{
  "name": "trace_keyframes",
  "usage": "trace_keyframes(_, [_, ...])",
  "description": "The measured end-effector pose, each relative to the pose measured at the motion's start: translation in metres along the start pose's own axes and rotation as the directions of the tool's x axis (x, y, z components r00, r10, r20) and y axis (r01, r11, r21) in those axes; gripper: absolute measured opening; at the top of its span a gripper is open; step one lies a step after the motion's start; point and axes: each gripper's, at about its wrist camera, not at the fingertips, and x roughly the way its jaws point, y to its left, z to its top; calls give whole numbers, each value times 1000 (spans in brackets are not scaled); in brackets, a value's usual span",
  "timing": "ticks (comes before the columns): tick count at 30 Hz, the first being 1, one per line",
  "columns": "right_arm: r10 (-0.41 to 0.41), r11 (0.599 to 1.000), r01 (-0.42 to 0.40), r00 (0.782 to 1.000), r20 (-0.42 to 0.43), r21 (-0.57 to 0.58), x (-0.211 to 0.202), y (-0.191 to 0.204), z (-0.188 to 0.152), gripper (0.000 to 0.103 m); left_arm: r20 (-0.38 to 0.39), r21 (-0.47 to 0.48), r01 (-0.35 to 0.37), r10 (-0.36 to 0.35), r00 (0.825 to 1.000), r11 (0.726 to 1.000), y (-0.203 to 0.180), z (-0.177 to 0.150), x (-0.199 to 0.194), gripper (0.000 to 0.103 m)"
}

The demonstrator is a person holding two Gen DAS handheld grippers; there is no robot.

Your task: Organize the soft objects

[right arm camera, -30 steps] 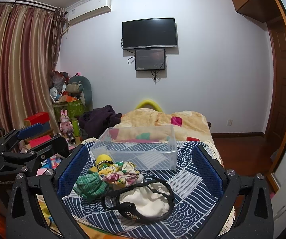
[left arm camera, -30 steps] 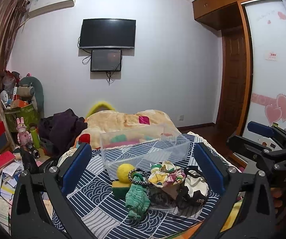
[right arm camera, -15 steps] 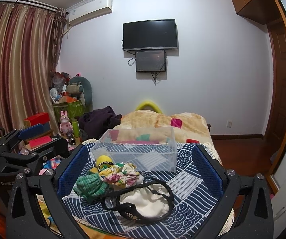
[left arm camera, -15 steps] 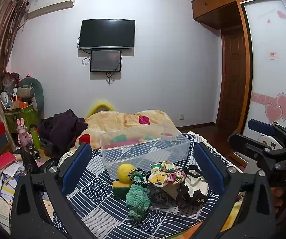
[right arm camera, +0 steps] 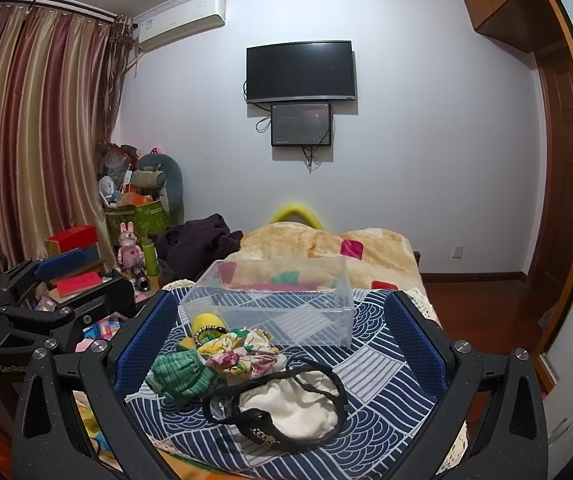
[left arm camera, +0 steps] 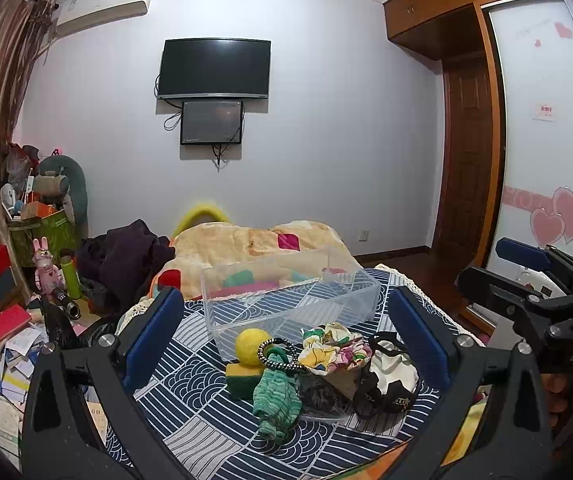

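Observation:
A pile of soft things lies on a blue patterned cloth (left arm camera: 190,412): a yellow ball (left arm camera: 252,343), a yellow-green sponge (left arm camera: 241,378), a green knit item (left arm camera: 276,394), a braided hair band (left arm camera: 276,354), a floral scrunchie (left arm camera: 334,346) and a white pouch with black strap (left arm camera: 390,376). A clear plastic box (left arm camera: 290,300) stands behind the pile. My left gripper (left arm camera: 286,328) is open and empty, above the pile. My right gripper (right arm camera: 278,328) is open and empty too; the pouch (right arm camera: 290,404), scrunchie (right arm camera: 242,350) and box (right arm camera: 274,300) show between its fingers.
A beige blanket (left arm camera: 254,240) and dark clothes (left arm camera: 122,252) lie behind the box. Boxes, papers and toys (left arm camera: 2,320) clutter the floor at left. A wardrobe and door (left arm camera: 474,160) stand at right. The other gripper shows at each view's edge.
Almost nothing has changed; both grippers stay open and hover over the pile with only a slight drift of the views.

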Motion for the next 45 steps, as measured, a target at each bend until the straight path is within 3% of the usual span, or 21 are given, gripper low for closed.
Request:
trace_keyframes(21, [42,999,-42,999,-7,-1,5,1,-8,103,-20,2,13,-13,1000,1000,-1,-6,6,103])
trace_keyframes(26, [77,997,-76,996,-53,10,17,-2,-19,103,-73,-11,29,-30,997,1000,5,-19,16,103])
trace_keyframes(30, [146,988,-136,979,-140,75,37,-10,-32,103,-142,-31,57,-61,988,998,12,-36,31,103])
trace_keyframes(36, [187,980,-165,953,-237,111,64,-9,-50,83,-211,-33,30,-36,977,999,21,-59,48,103])
trace_keyframes(40, [207,977,-182,939,-276,114,79,-2,-56,70,-262,-42,24,-34,964,999,28,-73,59,87])
trace_keyframes(45, [212,977,-197,932,-295,78,84,6,-54,69,-306,-79,35,-57,950,996,36,-84,74,75])
